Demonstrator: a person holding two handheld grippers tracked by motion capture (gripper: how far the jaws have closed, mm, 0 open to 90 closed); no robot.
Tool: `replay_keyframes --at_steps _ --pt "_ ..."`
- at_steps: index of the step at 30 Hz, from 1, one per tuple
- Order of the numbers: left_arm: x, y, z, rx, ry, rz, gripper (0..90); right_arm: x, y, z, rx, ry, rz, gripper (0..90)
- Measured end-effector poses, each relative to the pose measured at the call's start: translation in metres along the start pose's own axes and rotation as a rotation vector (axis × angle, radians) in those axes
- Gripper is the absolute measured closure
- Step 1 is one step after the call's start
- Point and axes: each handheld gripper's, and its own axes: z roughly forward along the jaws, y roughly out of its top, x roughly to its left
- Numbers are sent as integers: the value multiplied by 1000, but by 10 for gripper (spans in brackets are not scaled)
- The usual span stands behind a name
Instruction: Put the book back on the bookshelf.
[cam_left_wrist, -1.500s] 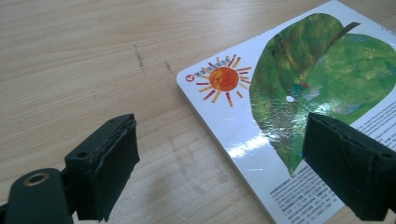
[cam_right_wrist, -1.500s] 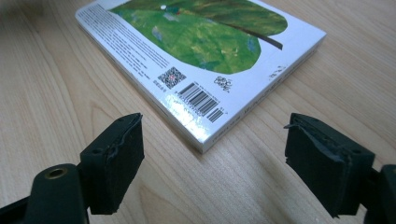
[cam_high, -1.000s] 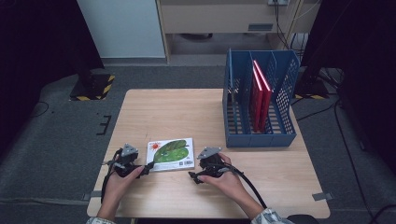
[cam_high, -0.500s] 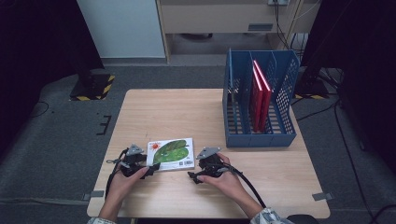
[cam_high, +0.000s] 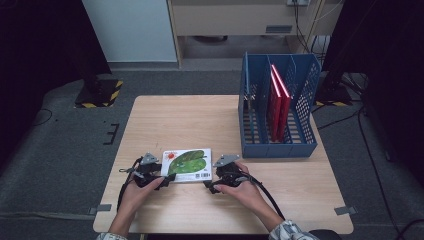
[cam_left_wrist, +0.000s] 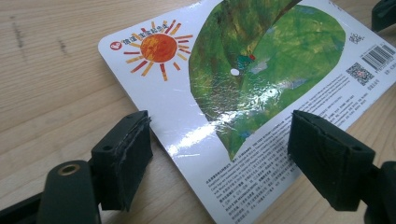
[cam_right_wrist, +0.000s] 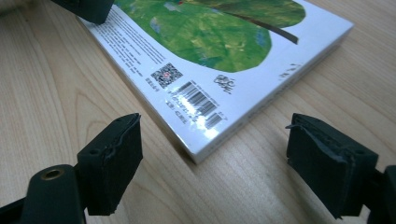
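Blue file rack (cam_high: 278, 145) stands at table's (cam_high: 200, 120) right edge, two red books (cam_high: 278, 100) upright in one of its slots. Green-leaf book (cam_high: 186, 164) lies flat near the front edge. Left tool (cam_high: 162, 176) open, jaws just closing, astride its left corner. Right tool (cam_high: 212, 185) open at its right corner, holding nothing.

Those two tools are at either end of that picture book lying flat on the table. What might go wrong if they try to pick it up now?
The book lies flat and glossy, so a tool's pads could slip off its cover. The left tool straddles one corner and the right tool faces another, both open; corner grips might let the book twist or sag. The blue rack already holds red books, so slotting this one in may bump them.
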Motion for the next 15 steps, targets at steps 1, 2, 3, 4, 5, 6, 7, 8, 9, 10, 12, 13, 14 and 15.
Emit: replay_keyframes --at_steps 1,2,3,4,5,6,7,8,9,10,12,13,14,15 --pt "-2 0 1 -1 -7 3 214 0 0 0 5 3 -1 184" --pt "-3 1 2 -2 -14 3 214 1 -1 -1 5 6 6 185" --pt "-5 1 3 -2 -17 5 216 1 -2 -1 5 12 5 185" --pt "-6 2 4 0 -17 8 218 1 -2 -2 13 20 1 185" --pt "-8 2 4 4 -21 14 218 2 -3 -2 14 20 -2 187" --pt "-10 3 5 9 -23 23 217 3 -4 -2 19 26 -2 179" --pt "-12 3 6 6 -23 25 217 3 -4 -3 21 18 -7 175" --pt "-12 3 6 6 -23 25 217 3 -5 -4 22 13 -10 179" --pt "-16 3 6 10 -27 28 219 3 -6 -6 21 17 -4 180" --pt "-18 3 7 11 -30 34 219 3 -7 -8 18 16 -2 183" --pt "-23 3 7 14 -33 42 219 3 -8 -12 20 16 -9 188" --pt "-25 3 7 17 -32 49 221 3 -9 -15 30 16 -12 188" --pt "-28 3 8 15 -31 49 224 3 -11 -17 33 16 -3 192" --pt "-31 3 8 14 -30 48 224 2 -13 -19 29 15 -7 202"
